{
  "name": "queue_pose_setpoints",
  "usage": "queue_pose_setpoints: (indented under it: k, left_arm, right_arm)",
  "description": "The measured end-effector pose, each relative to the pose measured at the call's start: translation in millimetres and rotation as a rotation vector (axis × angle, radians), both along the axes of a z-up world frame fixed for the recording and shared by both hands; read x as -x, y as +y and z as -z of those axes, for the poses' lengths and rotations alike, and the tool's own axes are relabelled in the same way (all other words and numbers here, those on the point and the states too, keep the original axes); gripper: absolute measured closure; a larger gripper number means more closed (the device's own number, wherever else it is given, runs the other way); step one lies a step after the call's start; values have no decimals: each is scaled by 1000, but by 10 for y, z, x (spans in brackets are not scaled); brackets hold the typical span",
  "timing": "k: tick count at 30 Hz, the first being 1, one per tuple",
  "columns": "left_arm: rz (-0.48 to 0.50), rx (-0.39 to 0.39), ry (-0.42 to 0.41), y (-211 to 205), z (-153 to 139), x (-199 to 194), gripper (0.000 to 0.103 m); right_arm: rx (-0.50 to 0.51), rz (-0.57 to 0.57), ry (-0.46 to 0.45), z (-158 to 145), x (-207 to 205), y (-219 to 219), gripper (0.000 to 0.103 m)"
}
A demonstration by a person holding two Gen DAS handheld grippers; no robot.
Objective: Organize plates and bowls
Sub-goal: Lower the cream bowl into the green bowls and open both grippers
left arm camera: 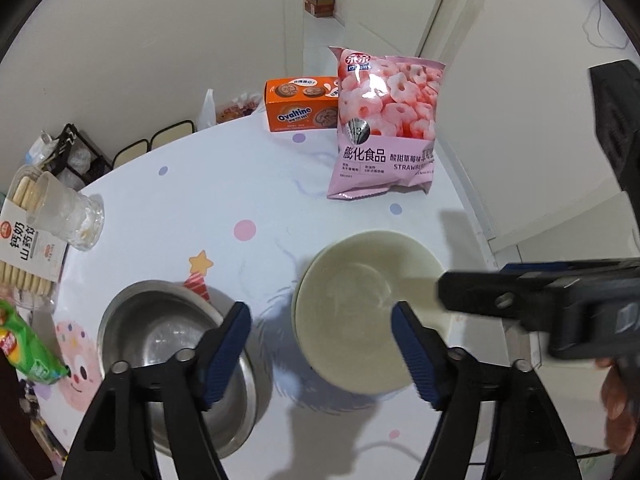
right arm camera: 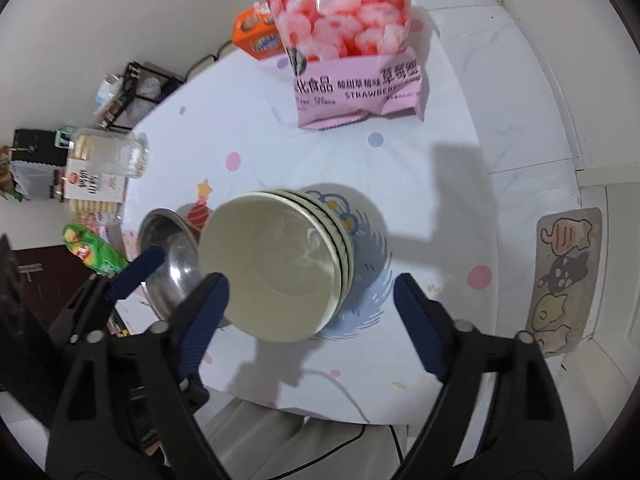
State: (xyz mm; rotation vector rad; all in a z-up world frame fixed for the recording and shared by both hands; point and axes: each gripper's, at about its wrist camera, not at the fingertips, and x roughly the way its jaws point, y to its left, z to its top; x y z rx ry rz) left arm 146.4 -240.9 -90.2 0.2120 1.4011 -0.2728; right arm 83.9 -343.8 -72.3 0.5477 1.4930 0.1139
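We hold both grippers above the counter, which wears a white cloth printed with dots and cartoon figures. Our left gripper points straight down with its jaws spread wide and nothing between the blue pads; below it lie a steel bowl to the left and a stack of cream bowls to the right, close but not touching as far as we can tell. Our right gripper is also wide and empty, tilted down over the same stack, which from this side shows three or so nested bowls with a blue pattern on the outside. The steel bowl sits just left of the stack. At the far side of the counter a pink snack bag stands upright with an orange box behind it. A biscuit pack and a green bag lie at the left edge.
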Motion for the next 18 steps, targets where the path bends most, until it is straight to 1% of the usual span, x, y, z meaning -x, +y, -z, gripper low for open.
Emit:
queue_pose_setpoints:
  k: [2, 5, 9, 18]
  left_arm:
    - [-11, -22, -1, 28, -21, 18, 22]
    - [-46, -69, -14, 125, -66, 56, 22]
    - [-115, -59, -6, 275, -77, 97, 21]
    - [-93, -82, 17, 320, 82, 124, 21]
  right_arm:
    - [-20, 22, 0, -45, 66, -73, 12]
    - [-8, 56, -20, -96, 165, -176, 12]
    - [3, 94, -24, -74, 268, -248, 11]
    - [-23, 146, 14, 141, 315, -276, 11]
